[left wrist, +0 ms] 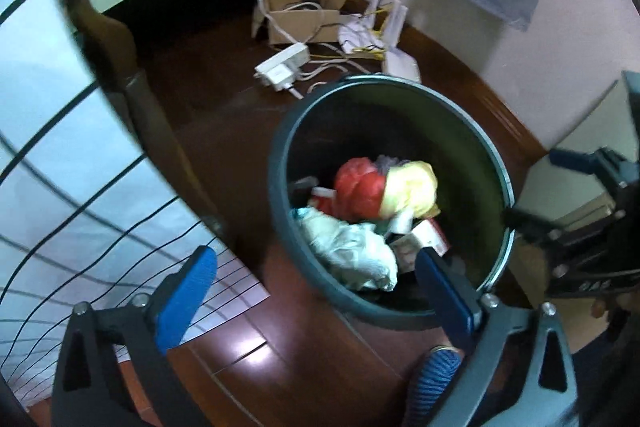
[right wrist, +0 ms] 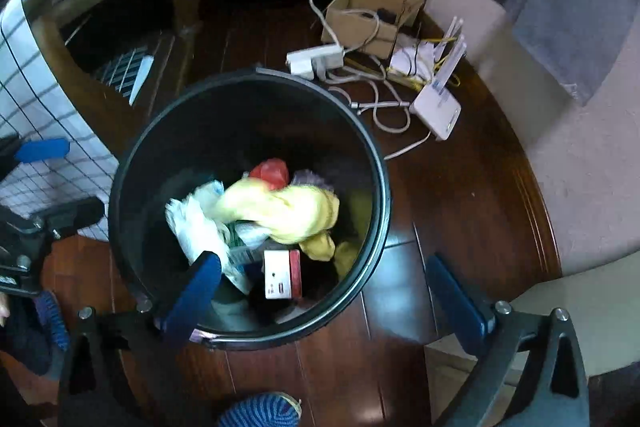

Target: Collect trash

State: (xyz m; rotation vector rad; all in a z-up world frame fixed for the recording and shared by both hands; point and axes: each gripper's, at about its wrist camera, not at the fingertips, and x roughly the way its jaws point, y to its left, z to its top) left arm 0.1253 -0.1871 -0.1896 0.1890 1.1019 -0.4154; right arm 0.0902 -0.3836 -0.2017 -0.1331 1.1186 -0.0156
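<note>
A dark round trash bin (left wrist: 460, 123) (right wrist: 168, 131) stands on the wooden floor. Inside lie a yellow crumpled piece (left wrist: 412, 187) (right wrist: 288, 211), a red bag (left wrist: 356, 187) (right wrist: 272, 171), a white crumpled bag (left wrist: 352, 251) (right wrist: 196, 223) and a red-and-white carton (right wrist: 282, 273). My left gripper (left wrist: 316, 291) hangs open over the bin's near-left rim, nothing between its blue pads. My right gripper (right wrist: 332, 295) is open over the bin's near-right rim, empty. The right gripper (left wrist: 576, 187) shows at the right edge of the left wrist view; the left gripper (right wrist: 44, 183) shows at the left edge of the right wrist view.
Behind the bin lie a white power strip (left wrist: 284, 65) (right wrist: 316, 59), tangled cables, a white router (right wrist: 438, 111) and an open cardboard box (left wrist: 304, 11) (right wrist: 372, 11). A bed with checked sheet (left wrist: 60, 187) and wooden frame (right wrist: 80, 83) is on the left. A blue knitted shoe (right wrist: 260, 411) is near.
</note>
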